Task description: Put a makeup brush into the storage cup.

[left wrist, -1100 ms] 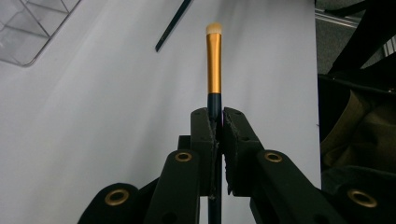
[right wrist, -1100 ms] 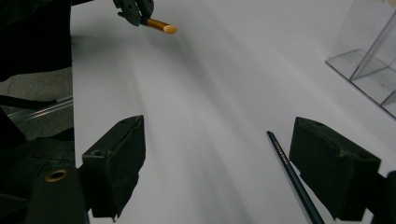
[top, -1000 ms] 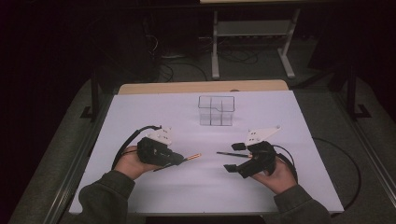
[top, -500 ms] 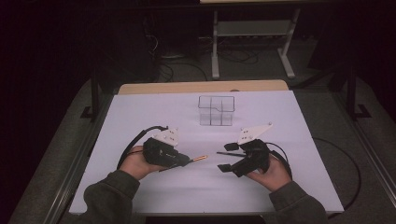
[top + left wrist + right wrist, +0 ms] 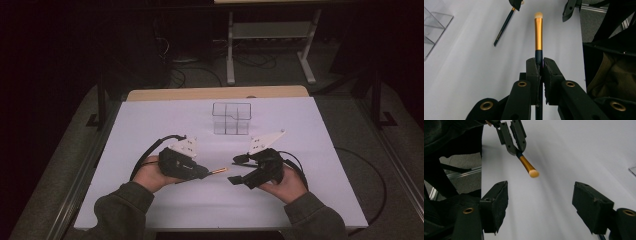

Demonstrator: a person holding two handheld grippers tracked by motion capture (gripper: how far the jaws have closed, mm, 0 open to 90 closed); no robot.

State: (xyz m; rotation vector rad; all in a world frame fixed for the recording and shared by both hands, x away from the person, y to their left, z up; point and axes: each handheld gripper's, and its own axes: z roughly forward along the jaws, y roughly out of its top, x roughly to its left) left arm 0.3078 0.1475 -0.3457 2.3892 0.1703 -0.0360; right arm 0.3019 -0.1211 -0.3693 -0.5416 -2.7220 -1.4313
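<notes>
My left gripper [image 5: 204, 173] [image 5: 539, 62] is shut on the dark handle of a makeup brush [image 5: 538, 32] [image 5: 216, 171]. Its gold ferrule and pale tip point right toward my right gripper [image 5: 239, 169]. In the right gripper view that gripper [image 5: 544, 206] stands open, jaws wide apart, with nothing between them. The held brush [image 5: 527, 166] hangs just beyond it, still in the left gripper [image 5: 512, 138]. A second brush [image 5: 502, 26] with a dark teal handle lies flat on the table. Its far end is hidden under one jaw of the right gripper.
A clear plastic organizer [image 5: 231, 118] [image 5: 434, 22] with several compartments stands at the middle back of the white table [image 5: 150, 125]. A wooden strip [image 5: 215, 93] borders the far edge. Cables trail from both grippers. Sleeved forearms come in at the front edge.
Both grippers have drawn closer together. The left one carried the brush to the right, and the right one shifted left toward the brush tip, jaws still open.
</notes>
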